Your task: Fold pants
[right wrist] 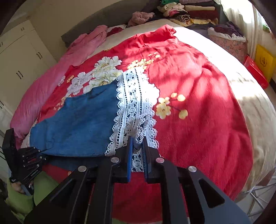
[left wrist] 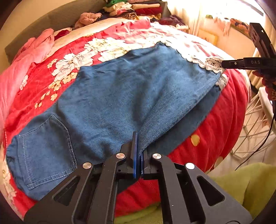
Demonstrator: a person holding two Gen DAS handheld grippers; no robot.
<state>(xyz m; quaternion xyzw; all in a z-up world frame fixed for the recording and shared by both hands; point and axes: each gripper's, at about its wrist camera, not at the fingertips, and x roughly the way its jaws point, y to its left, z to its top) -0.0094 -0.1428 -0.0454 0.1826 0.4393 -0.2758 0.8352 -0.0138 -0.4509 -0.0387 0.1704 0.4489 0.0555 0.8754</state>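
The left gripper (left wrist: 138, 146) is clamped on a denim fold at the near edge of the pants (left wrist: 120, 89), while the right gripper (right wrist: 137, 149) is clamped on their lace hem (right wrist: 136, 103). The pants lie spread flat across a red floral bedspread (right wrist: 198, 106), with piled clothes (right wrist: 182, 10) at the bed's far end
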